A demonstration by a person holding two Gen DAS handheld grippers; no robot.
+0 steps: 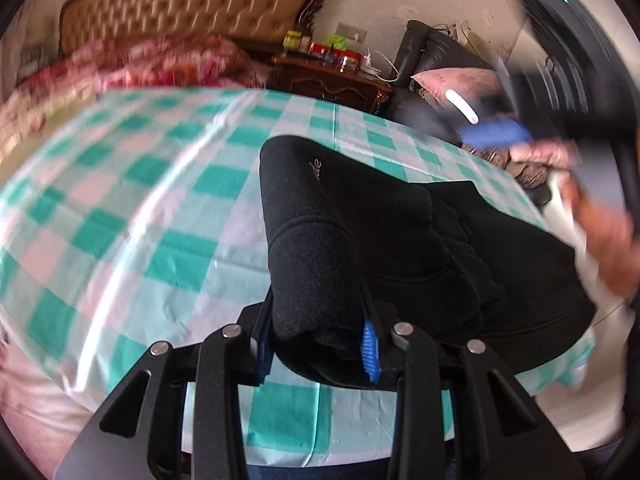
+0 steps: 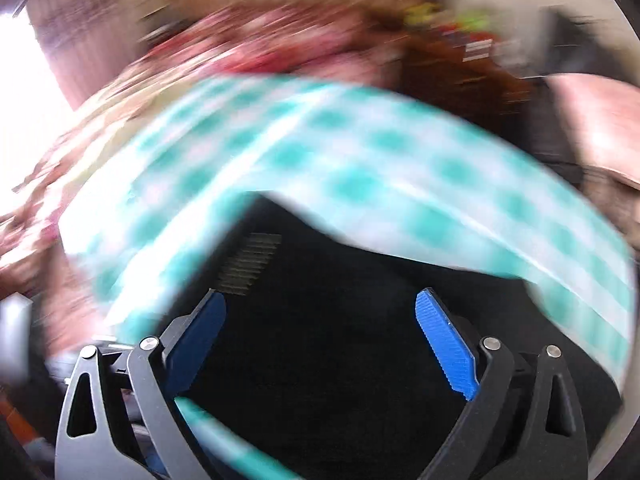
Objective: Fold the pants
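Black fleece pants (image 1: 420,232) lie bunched on the green-and-white checked tablecloth (image 1: 132,184). My left gripper (image 1: 320,344) is shut on a thick fold of the pants at the near table edge, with the cloth filling the gap between its blue pads. My right gripper (image 2: 320,332) is open and empty, its blue pads (image 2: 448,348) wide apart just above the black pants (image 2: 340,288); this view is motion-blurred. The right gripper also shows blurred in the left wrist view (image 1: 496,134), up at the right above the pants.
A tufted headboard (image 1: 188,4) and a red patterned blanket (image 1: 132,64) lie behind the table. A dark wooden nightstand (image 1: 332,80) with small items and a black chair with a pink pillow (image 1: 452,80) stand at the back right. A hand (image 1: 608,236) is at the right edge.
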